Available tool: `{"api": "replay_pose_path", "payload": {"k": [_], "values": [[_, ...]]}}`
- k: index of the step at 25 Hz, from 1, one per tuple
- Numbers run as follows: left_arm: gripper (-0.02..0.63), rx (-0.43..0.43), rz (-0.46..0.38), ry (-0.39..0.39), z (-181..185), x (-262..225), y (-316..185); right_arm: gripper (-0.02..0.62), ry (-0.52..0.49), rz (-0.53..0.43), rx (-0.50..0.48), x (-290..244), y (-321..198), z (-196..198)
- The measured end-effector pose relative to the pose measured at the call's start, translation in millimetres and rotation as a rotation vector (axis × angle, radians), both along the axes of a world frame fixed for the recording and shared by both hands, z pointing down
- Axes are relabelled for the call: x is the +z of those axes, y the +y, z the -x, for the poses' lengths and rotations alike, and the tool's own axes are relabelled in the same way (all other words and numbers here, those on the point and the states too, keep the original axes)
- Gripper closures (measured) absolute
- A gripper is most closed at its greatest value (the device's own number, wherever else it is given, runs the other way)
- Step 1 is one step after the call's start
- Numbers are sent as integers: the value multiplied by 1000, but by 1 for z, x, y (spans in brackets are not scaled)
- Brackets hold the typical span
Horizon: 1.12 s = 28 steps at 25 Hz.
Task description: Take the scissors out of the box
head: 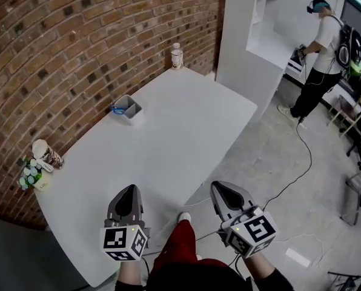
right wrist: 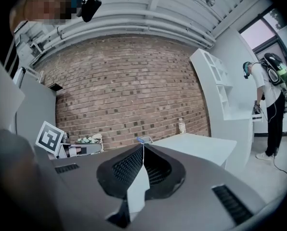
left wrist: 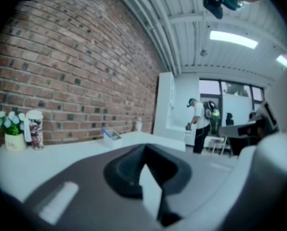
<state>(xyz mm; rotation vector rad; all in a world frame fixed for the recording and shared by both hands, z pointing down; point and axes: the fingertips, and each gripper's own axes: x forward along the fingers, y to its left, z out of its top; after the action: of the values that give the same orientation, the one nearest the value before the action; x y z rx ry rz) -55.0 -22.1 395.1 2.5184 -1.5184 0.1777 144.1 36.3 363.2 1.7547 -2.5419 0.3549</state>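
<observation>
now both pairs of jaws are sitting pressed together, gripping nothing; the left gripper [head: 129, 193] and right gripper [head: 223, 191] are pointing nearly level by the near edge of the white table [head: 186, 138], well apart from the grey box [head: 131, 110] holding blue-handled scissors [head: 116, 108].

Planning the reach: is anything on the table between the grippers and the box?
Nothing visible does: only bare table lies between the left gripper, the right gripper and the box. The cup stands well off to the left.
</observation>
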Motion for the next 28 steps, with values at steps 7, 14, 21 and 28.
{"api": "replay_pose_path", "payload": {"k": [7,14,21,28], "values": [[601,-26,39,-19,4,10,-67,586,-6,18,-76,8,-73,17],[591,-61,78,-19,11,19,-129,586,3,41,-142,14,-140,36],[584,-91,118,-10,22,30,-177,586,23,59,-206,16,-200,64],[565,-123,167,14,37,44,-218,586,42,100,-268,34,-241,93]]}}
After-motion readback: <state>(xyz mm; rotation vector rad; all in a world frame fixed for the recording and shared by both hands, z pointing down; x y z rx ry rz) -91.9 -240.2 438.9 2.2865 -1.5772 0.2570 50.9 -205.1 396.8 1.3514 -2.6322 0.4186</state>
